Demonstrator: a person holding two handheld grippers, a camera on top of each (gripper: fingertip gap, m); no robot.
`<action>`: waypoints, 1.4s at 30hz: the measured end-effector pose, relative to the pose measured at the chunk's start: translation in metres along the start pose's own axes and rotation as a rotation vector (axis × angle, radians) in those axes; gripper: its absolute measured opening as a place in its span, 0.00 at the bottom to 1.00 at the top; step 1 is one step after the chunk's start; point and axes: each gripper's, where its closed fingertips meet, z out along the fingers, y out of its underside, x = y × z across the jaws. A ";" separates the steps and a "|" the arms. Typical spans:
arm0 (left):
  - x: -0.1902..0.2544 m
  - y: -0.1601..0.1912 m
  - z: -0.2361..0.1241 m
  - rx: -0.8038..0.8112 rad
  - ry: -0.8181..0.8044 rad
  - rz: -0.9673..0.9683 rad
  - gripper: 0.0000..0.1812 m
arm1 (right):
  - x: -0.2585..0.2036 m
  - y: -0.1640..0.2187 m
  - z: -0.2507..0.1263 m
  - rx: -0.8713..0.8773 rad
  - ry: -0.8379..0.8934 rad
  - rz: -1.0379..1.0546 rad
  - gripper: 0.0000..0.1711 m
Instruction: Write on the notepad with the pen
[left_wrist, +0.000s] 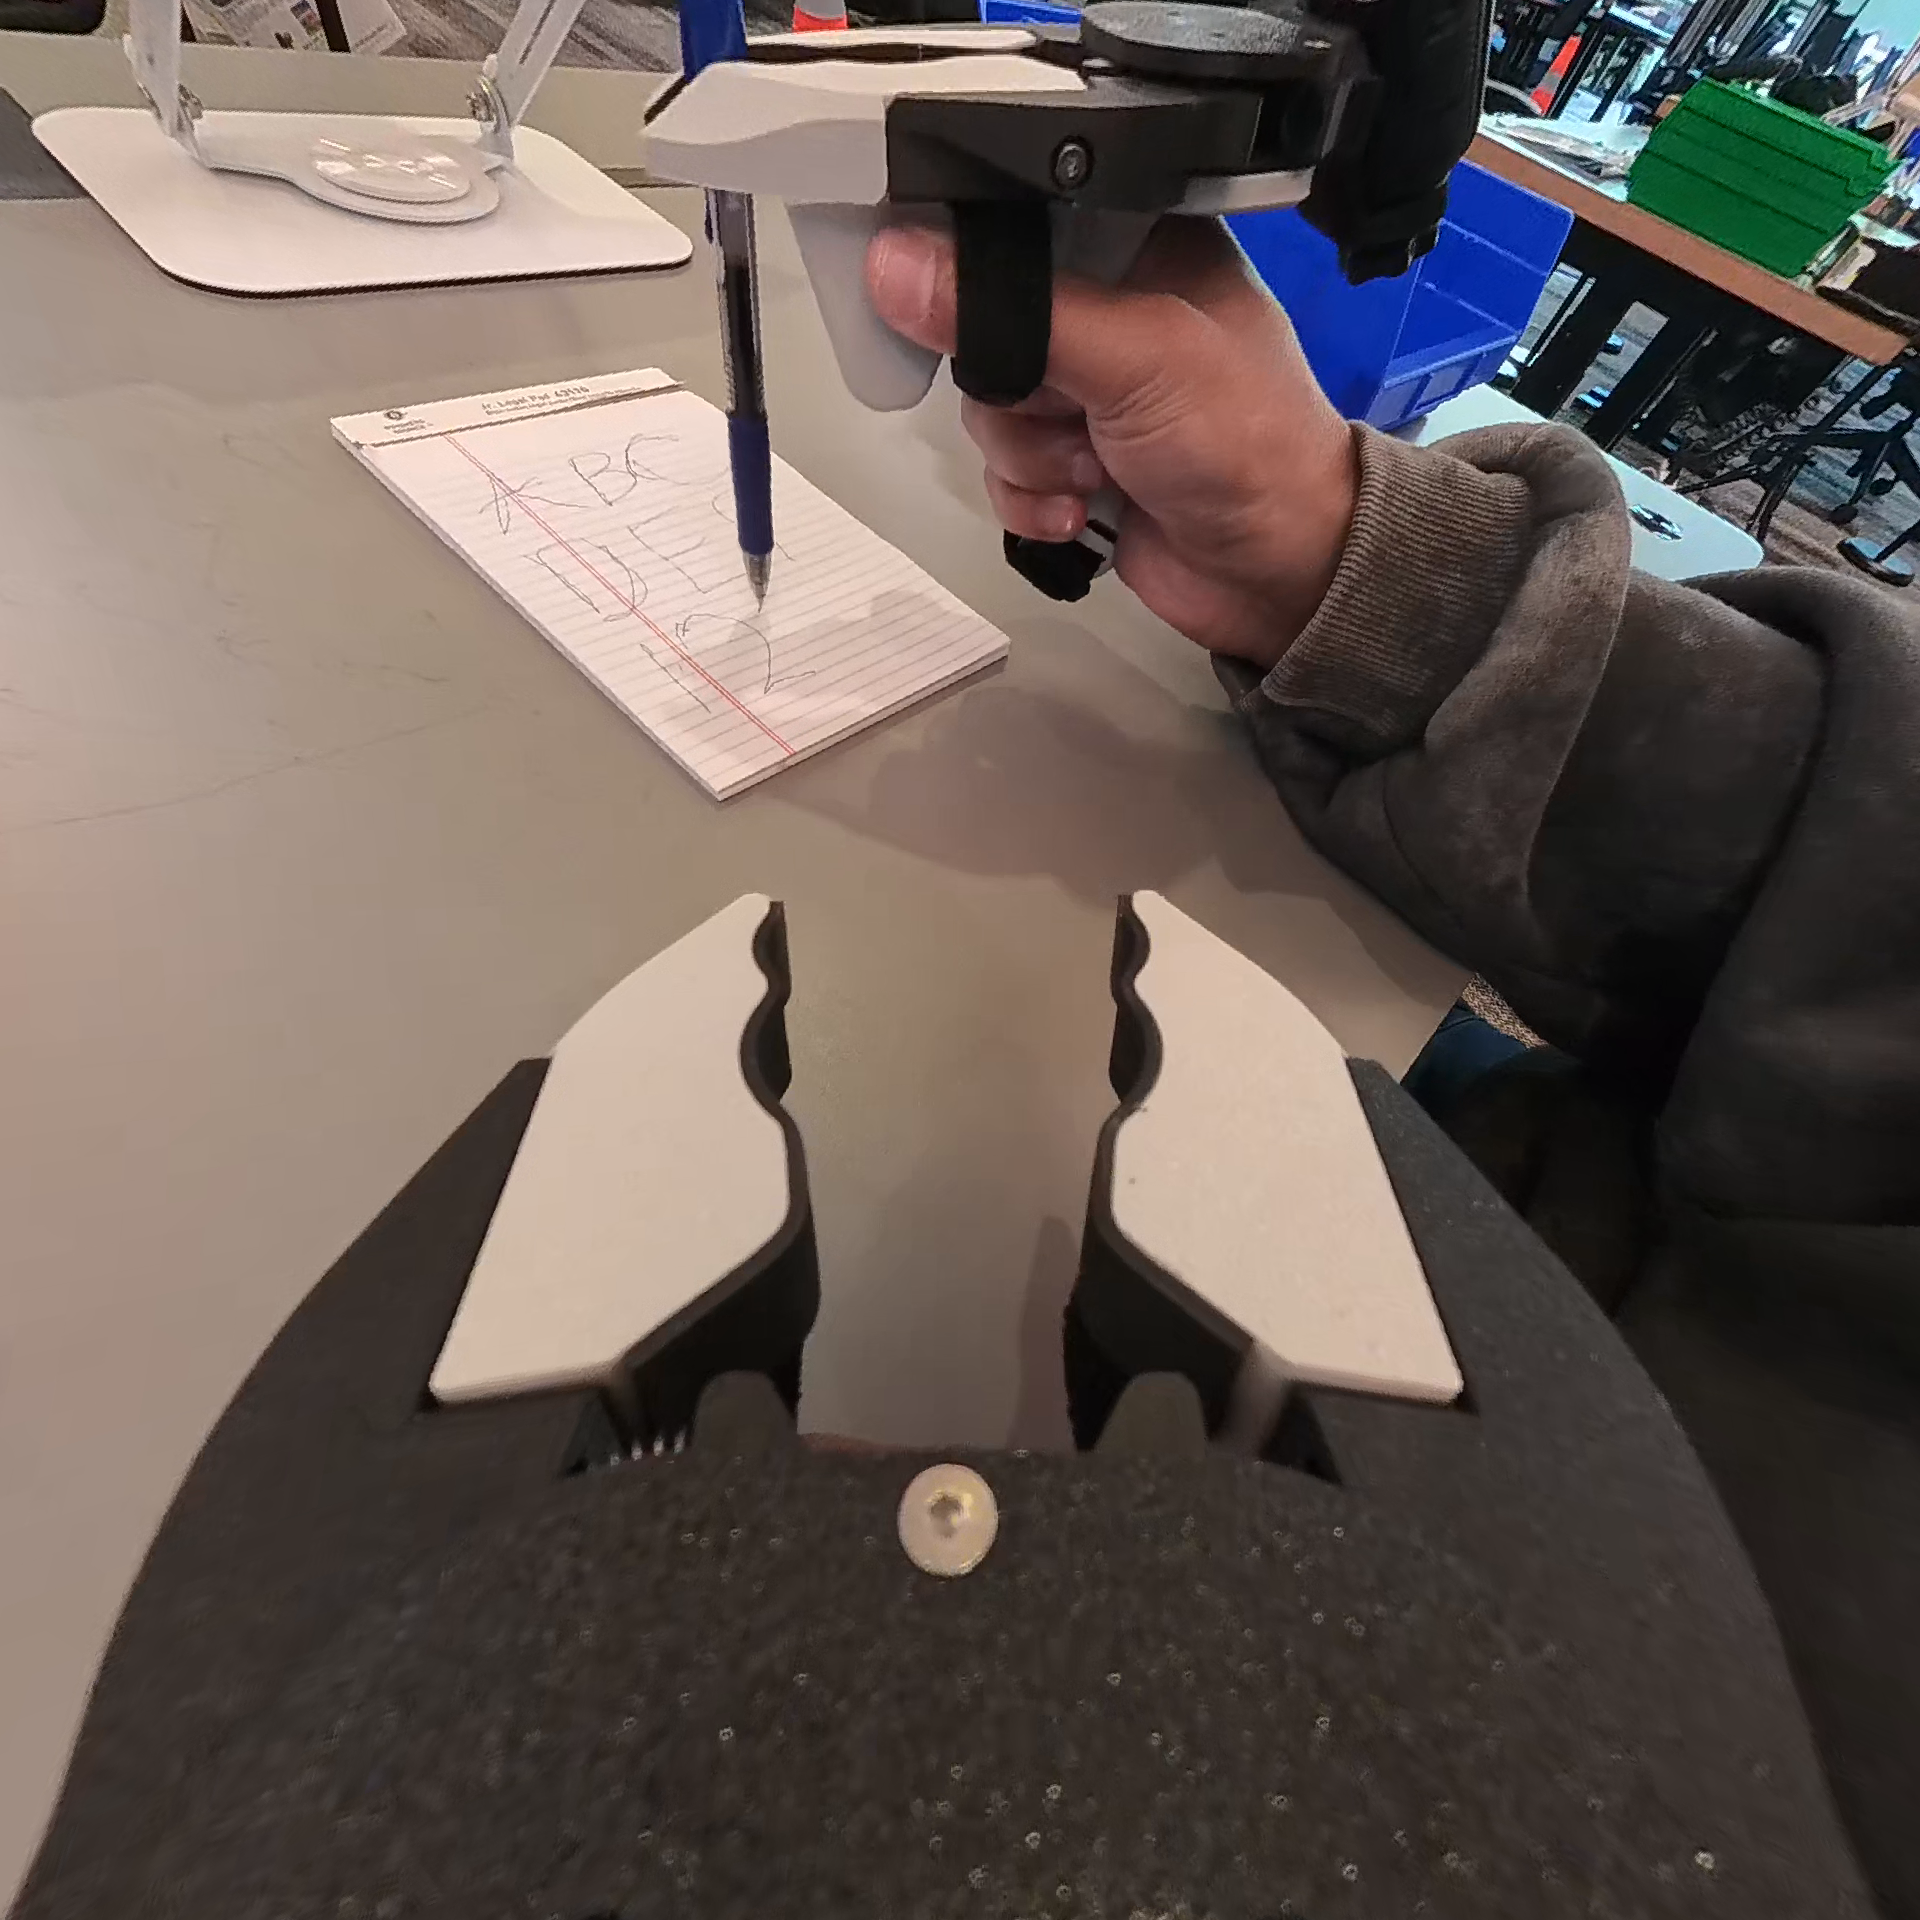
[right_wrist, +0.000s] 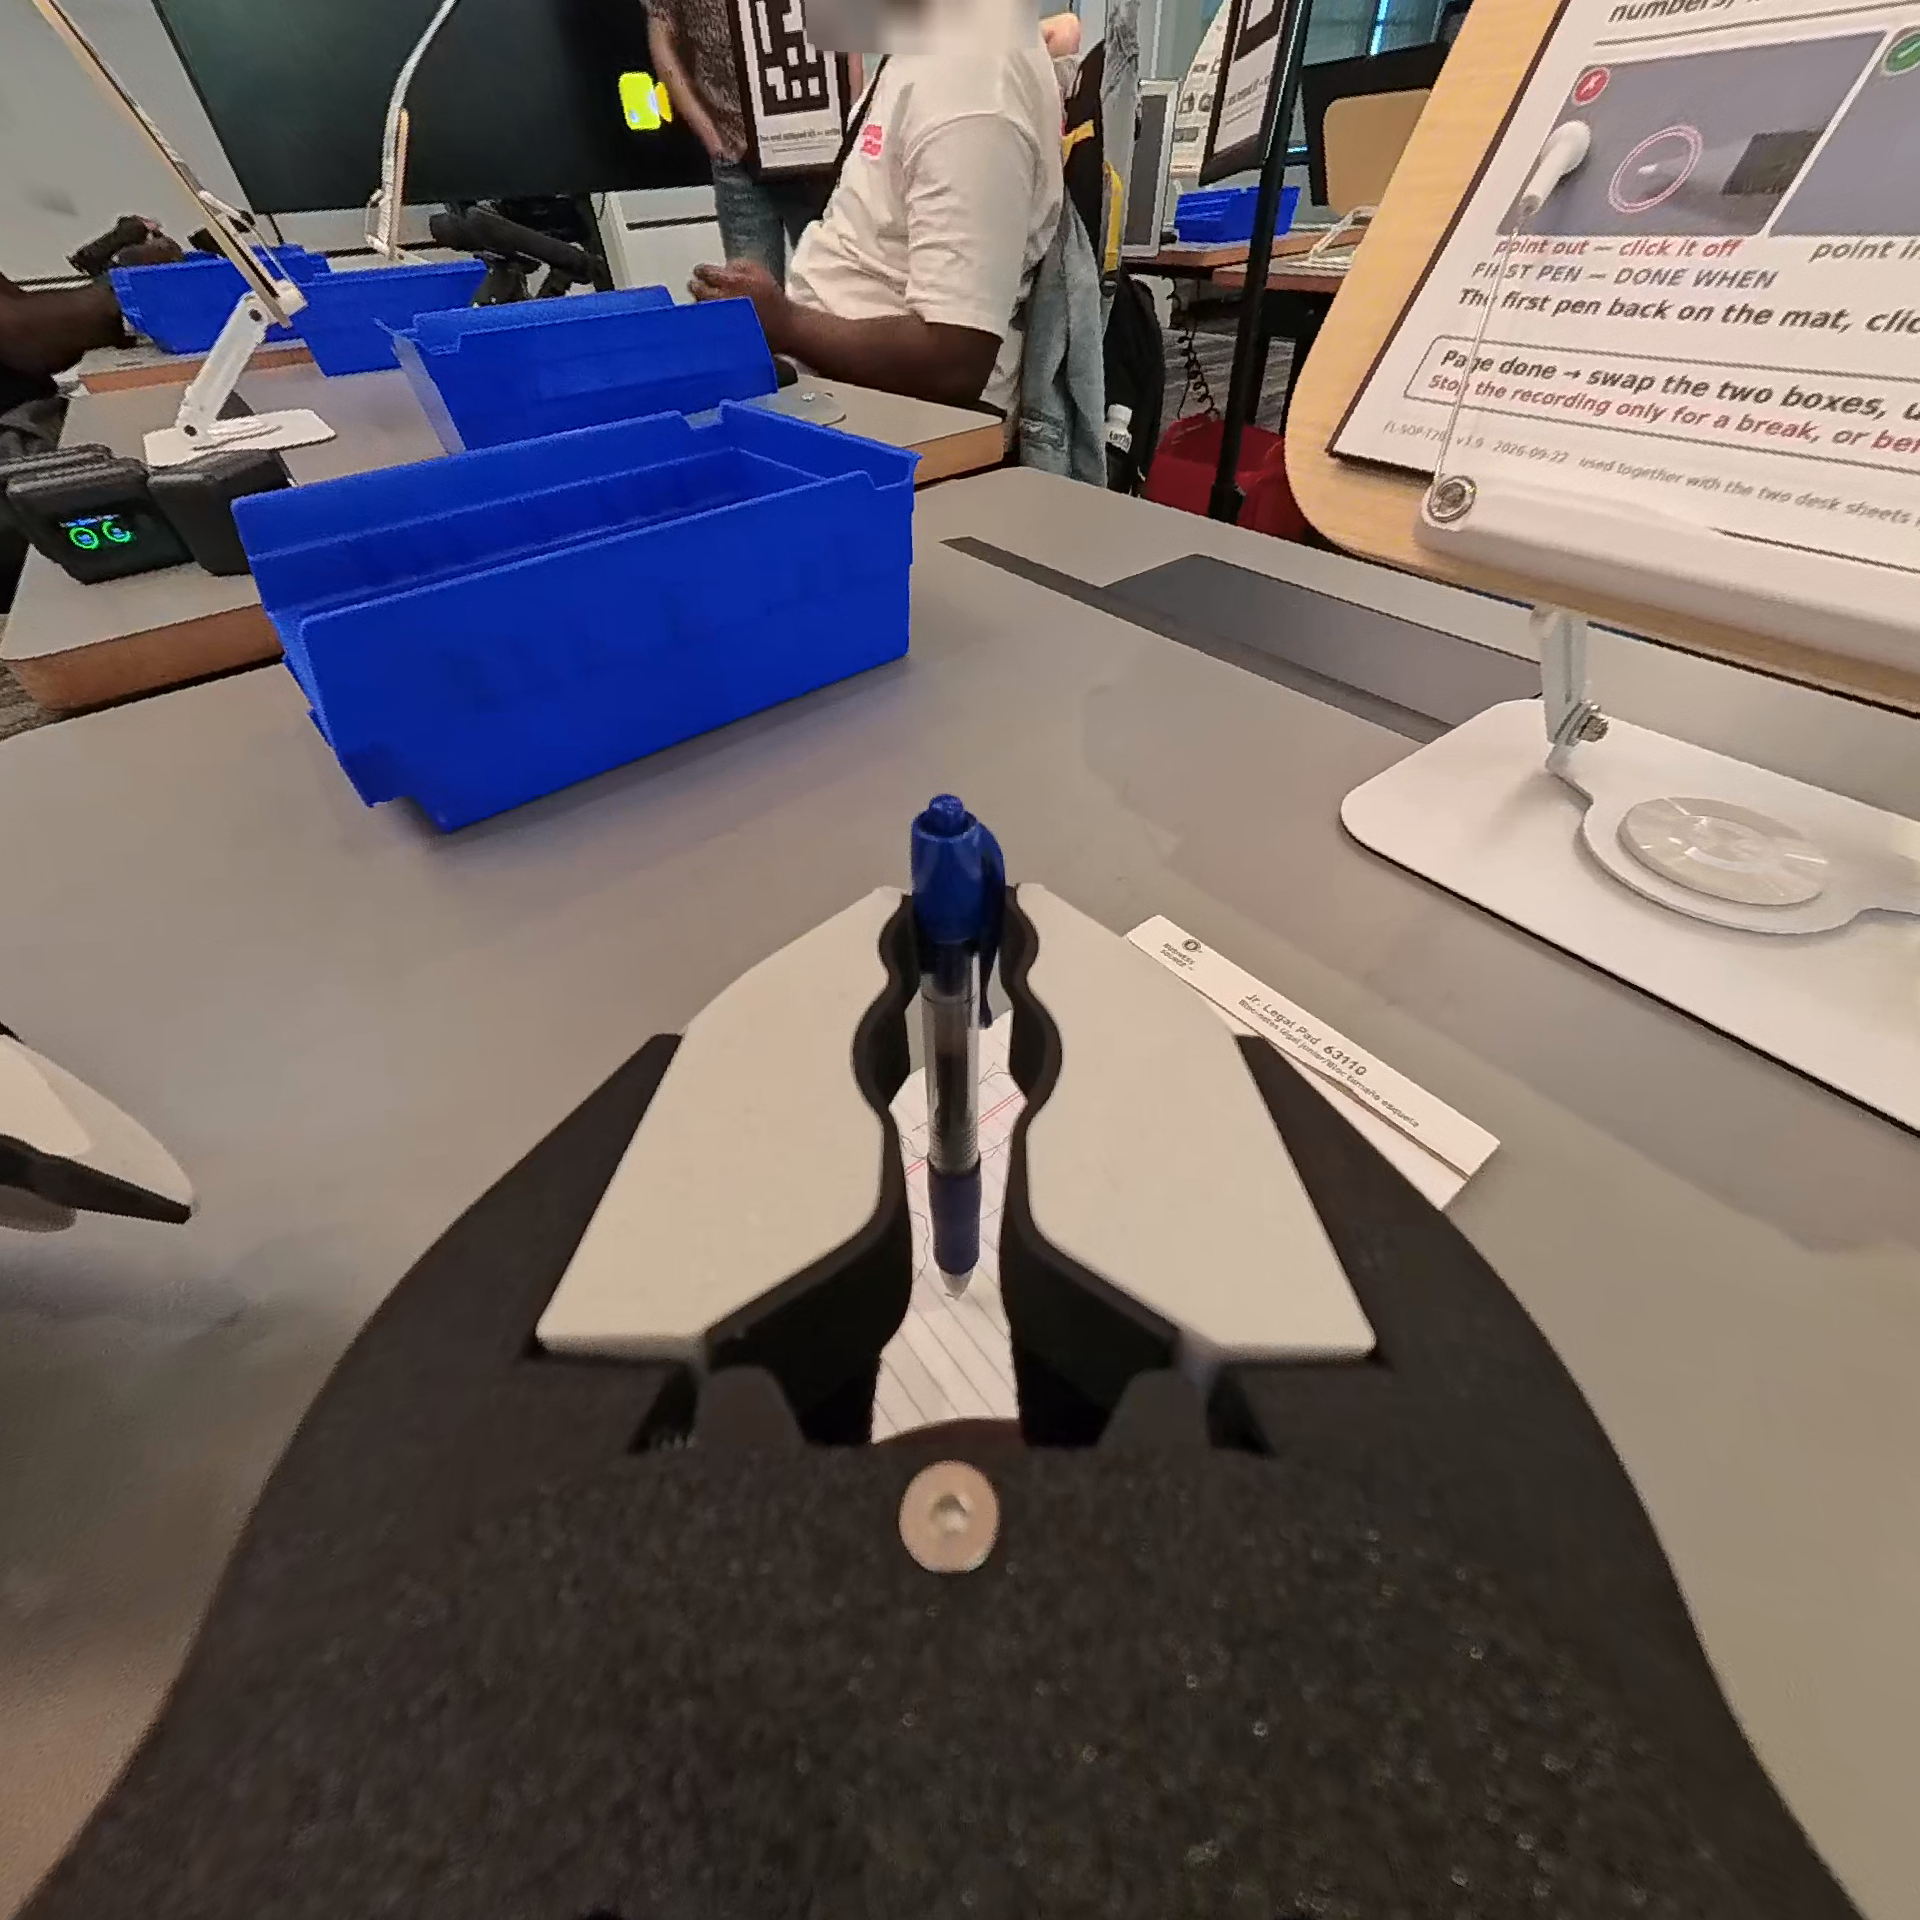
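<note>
On the grey table (left_wrist: 260, 831) lies a white lined notepad (left_wrist: 665, 582) bearing scrawled writing. Upright above it, a blue pen (left_wrist: 746, 447) is clamped by the right gripper (right_wrist: 958, 914), tip at the paper for writing. Nearby, the left gripper (left_wrist: 951, 914) waits, jaws wide, empty.
</note>
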 end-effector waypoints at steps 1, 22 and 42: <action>0.000 0.000 0.000 -0.001 0.001 0.000 0.33 | 0.001 0.000 -0.001 -0.001 0.002 0.003 0.08; 0.005 -0.001 0.000 -0.001 0.007 0.013 0.33 | -0.012 0.003 -0.008 -0.017 -0.017 -0.001 0.08; 0.010 -0.001 0.001 -0.005 0.012 0.022 0.33 | -0.006 0.005 -0.019 -0.027 -0.004 0.008 0.08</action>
